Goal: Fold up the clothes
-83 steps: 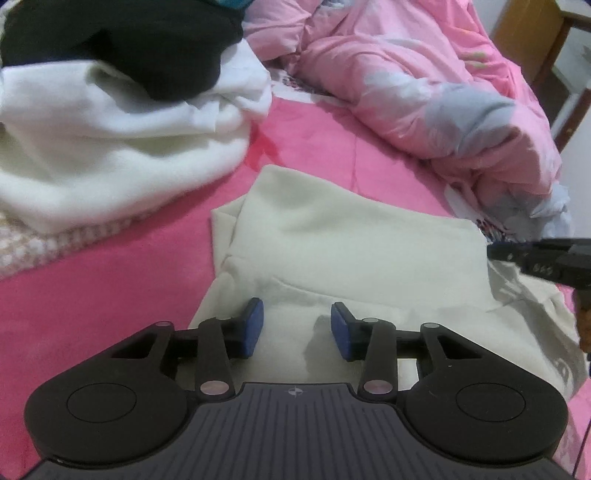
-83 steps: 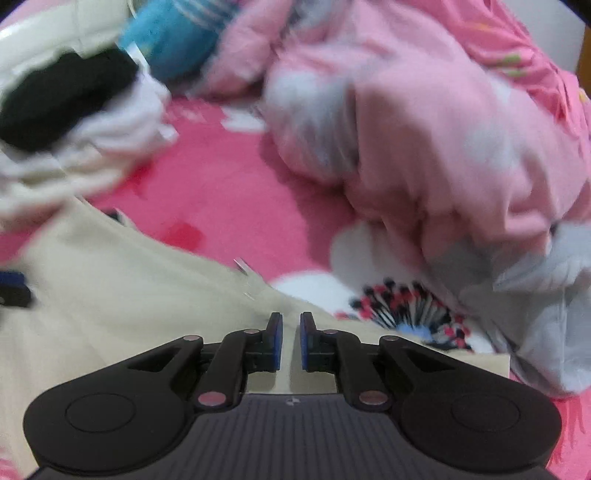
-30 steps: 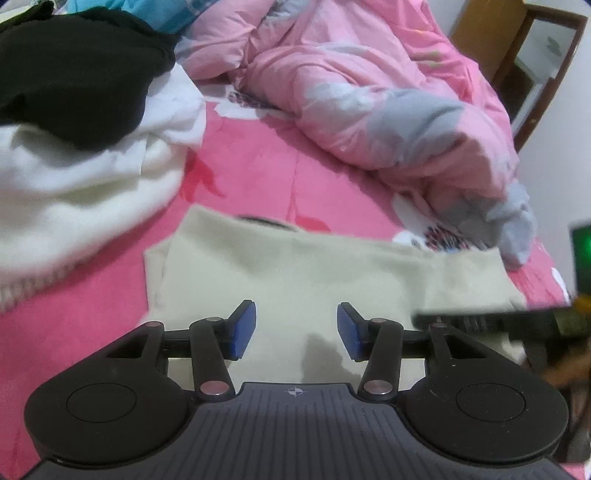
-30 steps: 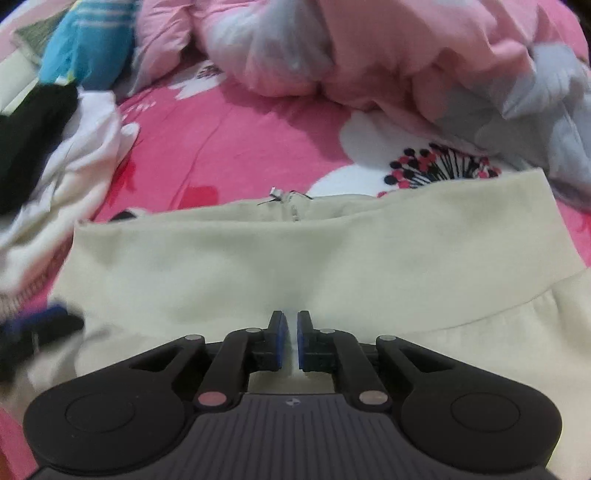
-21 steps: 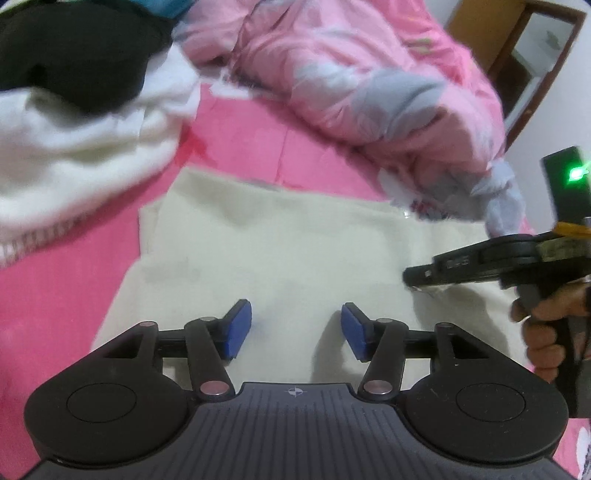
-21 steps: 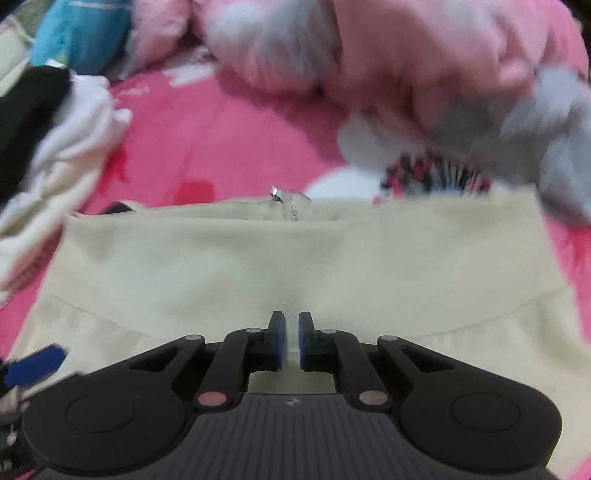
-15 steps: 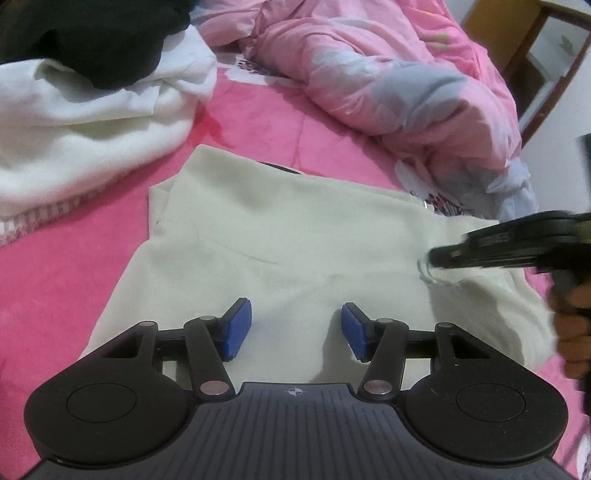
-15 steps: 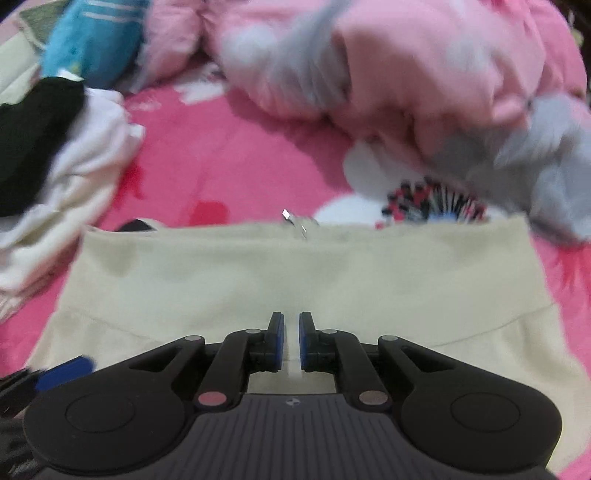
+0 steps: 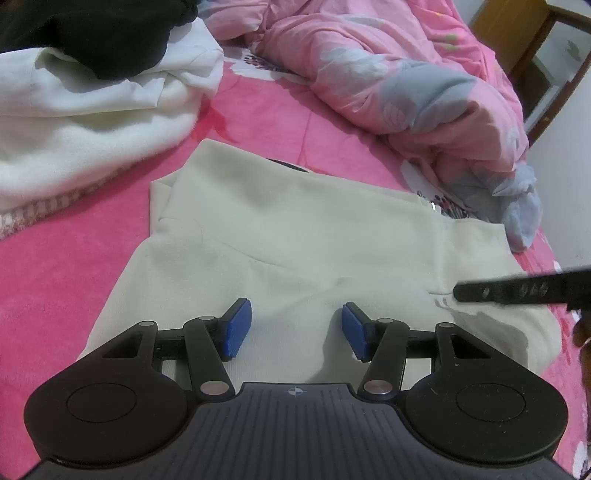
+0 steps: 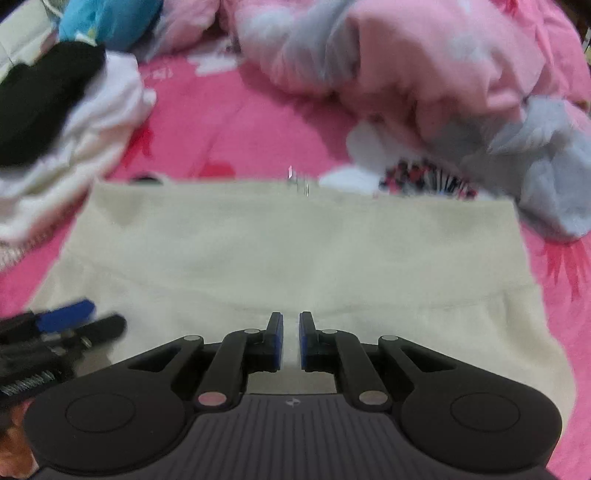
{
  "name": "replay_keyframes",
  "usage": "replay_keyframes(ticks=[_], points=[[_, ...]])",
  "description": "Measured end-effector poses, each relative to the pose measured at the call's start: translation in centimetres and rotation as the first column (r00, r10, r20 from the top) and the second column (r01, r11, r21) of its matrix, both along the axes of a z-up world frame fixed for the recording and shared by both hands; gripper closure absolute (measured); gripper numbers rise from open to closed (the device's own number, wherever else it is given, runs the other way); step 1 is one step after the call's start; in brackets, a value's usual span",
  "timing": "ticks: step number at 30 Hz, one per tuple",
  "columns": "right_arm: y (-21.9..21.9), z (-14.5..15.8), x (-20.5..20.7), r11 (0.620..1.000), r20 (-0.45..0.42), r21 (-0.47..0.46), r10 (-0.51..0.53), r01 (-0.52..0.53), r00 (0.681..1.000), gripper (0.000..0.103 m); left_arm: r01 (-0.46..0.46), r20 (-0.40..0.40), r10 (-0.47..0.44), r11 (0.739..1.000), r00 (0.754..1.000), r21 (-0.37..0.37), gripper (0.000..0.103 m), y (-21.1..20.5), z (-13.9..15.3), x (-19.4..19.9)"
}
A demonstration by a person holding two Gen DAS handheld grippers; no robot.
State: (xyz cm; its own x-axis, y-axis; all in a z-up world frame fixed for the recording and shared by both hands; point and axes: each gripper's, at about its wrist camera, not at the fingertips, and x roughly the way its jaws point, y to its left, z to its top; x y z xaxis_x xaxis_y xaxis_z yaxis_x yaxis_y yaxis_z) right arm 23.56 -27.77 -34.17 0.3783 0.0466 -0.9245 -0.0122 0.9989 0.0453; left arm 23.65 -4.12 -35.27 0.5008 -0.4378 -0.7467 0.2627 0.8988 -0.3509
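Cream skirt (image 9: pixel 295 236) lay folded flat on the pink bed (image 9: pixel 66 266); my left gripper (image 9: pixel 296 328) hung over it, jaws apart and empty, my right gripper (image 10: pixel 291 339) nearly closed, holding nothing.

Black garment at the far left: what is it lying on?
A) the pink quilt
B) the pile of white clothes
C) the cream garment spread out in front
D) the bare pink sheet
B: the black garment sits on top of the pile of white clothes, apart from the cream garment and the pink quilt.
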Motion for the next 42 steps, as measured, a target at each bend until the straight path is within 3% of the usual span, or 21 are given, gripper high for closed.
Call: replay_keyframes(ticks=[3,8,12,13,15,22,24,26,28,34,38,42], points=[[-0.3,-1.7,0.3,0.999,-0.008,0.02,-0.026,0.026,1.0,0.095,-0.003,0.001,0.003,1.0,1.0,0.009,0.048,-0.2,0.0,0.0],[-0.2,2.3,-0.9,1.0,0.041,0.022,-0.011,0.01,0.999,0.096,-0.005,0.0,0.005,1.0,1.0,0.003,0.048,0.0,-0.1,0.0],[0.6,1.4,-2.1,0.999,0.0,-0.007,0.042,-0.042,0.999,0.096,-0.012,0.006,0.012,1.0,1.0,0.008,0.048,-0.2,-0.1,-0.1],[0.7,-0.2,-2.0,0.999,-0.039,-0.014,0.051,-0.052,0.998,0.096,-0.012,0.007,0.012,1.0,1.0,0.011,0.048,-0.3,-0.1,-0.2],[0.9,-1.4,-2.0,0.999,-0.018,-0.018,0.05,-0.051,0.999,0.095,-0.008,0.009,0.008,1.0,1.0,0.02,0.048,-0.4,0.0,-0.2],[0.6,3.8,-3.9,0.999,0.049,0.021,0.04,-0.041,0.998,0.095,-0.004,0.002,0.004,1.0,1.0,0.007,0.048,0.2,0.0,0.0],[0.7,2.7,-4.2,0.998,0.019,0.012,0.056,-0.056,0.998,0.095,-0.002,0.005,0.002,1.0,1.0,0.008,0.048,0.2,-0.1,-0.1],[0.6,-0.4,-4.3,0.998,-0.027,-0.003,0.066,-0.066,0.997,0.095,0.007,0.011,-0.007,1.0,1.0,0.021,0.048,0.0,-0.1,-0.1],[0.7,-0.8,-4.2,0.997,0.005,-0.01,0.073,-0.073,0.997,0.094,0.012,0.017,-0.012,0.999,1.0,0.036,0.048,-0.2,-0.1,-0.2],[0.9,3.8,-6.3,0.993,0.064,0.033,0.112,-0.114,0.992,0.095,-0.009,-0.003,0.009,1.0,1.0,0.017,0.048,0.1,0.0,0.1],[1.9,-0.8,-7.1,0.985,0.022,-0.015,0.172,-0.172,0.985,0.097,-0.006,-0.002,0.006,1.0,1.0,0.023,0.049,-0.1,0.0,0.1],[2.4,-0.1,-6.5,0.978,0.039,-0.048,0.205,-0.203,0.978,0.097,-0.027,-0.011,0.027,1.0,1.0,0.006,0.048,0.4,0.6,0.2]])
